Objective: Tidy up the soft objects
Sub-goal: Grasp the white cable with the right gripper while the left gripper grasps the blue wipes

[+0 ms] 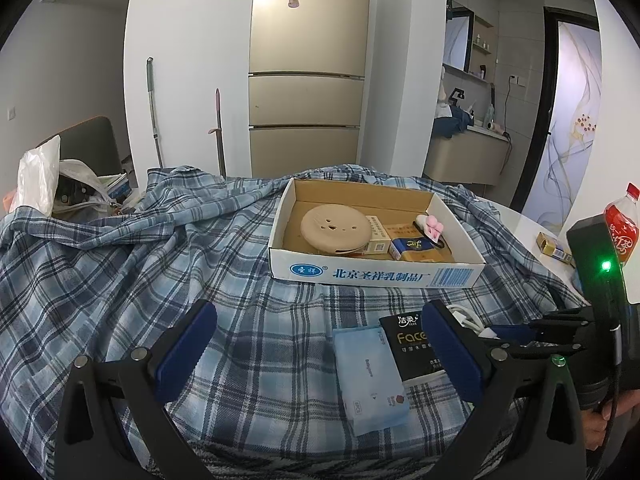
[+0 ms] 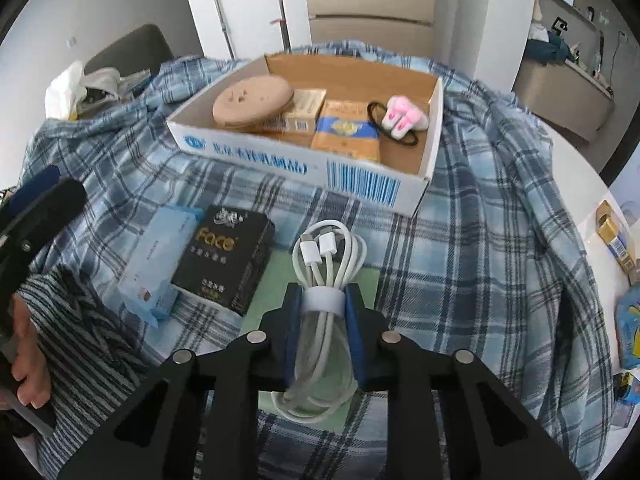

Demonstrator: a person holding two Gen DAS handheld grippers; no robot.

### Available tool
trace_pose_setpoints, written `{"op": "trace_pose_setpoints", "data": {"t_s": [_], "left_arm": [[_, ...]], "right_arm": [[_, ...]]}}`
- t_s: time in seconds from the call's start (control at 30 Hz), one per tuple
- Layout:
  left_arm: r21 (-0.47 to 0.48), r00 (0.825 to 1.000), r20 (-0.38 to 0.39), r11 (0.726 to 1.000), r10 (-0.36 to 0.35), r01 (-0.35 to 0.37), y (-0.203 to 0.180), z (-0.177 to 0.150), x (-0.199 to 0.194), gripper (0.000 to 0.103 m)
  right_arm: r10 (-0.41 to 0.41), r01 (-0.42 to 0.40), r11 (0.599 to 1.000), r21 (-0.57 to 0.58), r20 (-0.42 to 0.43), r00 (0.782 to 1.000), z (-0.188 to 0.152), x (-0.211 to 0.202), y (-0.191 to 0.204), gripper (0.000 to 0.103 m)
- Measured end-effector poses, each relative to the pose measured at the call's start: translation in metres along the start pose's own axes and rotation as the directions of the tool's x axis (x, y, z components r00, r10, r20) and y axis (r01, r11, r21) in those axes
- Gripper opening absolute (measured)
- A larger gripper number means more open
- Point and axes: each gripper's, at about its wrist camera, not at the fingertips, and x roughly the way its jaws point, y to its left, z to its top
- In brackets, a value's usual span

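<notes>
A cardboard box (image 1: 376, 276) (image 2: 304, 164) stands on the plaid cloth and holds a round tan pad (image 1: 334, 229) (image 2: 252, 102), tissue packs (image 2: 346, 132) and a pink hair tie (image 2: 402, 116). My right gripper (image 2: 323, 300) is shut on a coiled white cable (image 2: 326, 256), near side of the box. My left gripper (image 1: 320, 344) is open and empty over the cloth. A light blue wipes pack (image 1: 370, 380) (image 2: 160, 256) and a black Face tissue pack (image 1: 408, 344) (image 2: 226, 256) lie between its fingers.
A blue plaid cloth (image 1: 120, 280) covers the table. Plastic bags and clutter (image 1: 64, 184) sit at the far left. A red-labelled bottle (image 1: 622, 224) and small boxes (image 2: 616, 236) stand at the right on the bare white tabletop. A fridge (image 1: 308, 72) stands behind.
</notes>
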Motion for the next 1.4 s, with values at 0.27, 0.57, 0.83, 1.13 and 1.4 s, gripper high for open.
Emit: {"op": "trace_pose_setpoints", "data": {"t_s": [0.27, 0.57, 0.83, 1.13, 1.4], "left_arm": [[0.034, 0.995, -0.085, 0.998, -0.054, 0.057, -0.007, -0.004, 0.013, 0.098], [0.033, 0.956, -0.275, 0.992, -0.106, 0.120, -0.011, -0.013, 0.048, 0.074], [0.150, 0.940, -0.337, 0.982, -0.055, 0.111, -0.034, -0.021, 0.058, 0.072], [0.064, 0.931, -0.365, 0.996, -0.033, 0.060, -0.014, -0.020, 0.066, 0.051], [0.070, 0.925, -0.375, 0.992, -0.071, 0.104, -0.016, -0.022, 0.066, 0.045]], "right_arm": [[-0.007, 0.007, 1.000, -0.011, 0.003, 1.000, 0.000, 0.000, 0.001, 0.021], [-0.011, 0.011, 1.000, -0.016, 0.004, 1.000, 0.001, 0.000, 0.002, 0.021], [-0.013, 0.013, 1.000, -0.018, 0.004, 1.000, 0.001, 0.000, 0.002, 0.021], [-0.015, 0.015, 1.000, -0.020, 0.004, 1.000, 0.001, 0.000, 0.002, 0.021], [-0.016, 0.016, 1.000, -0.021, 0.003, 1.000, 0.001, 0.000, 0.002, 0.021]]}}
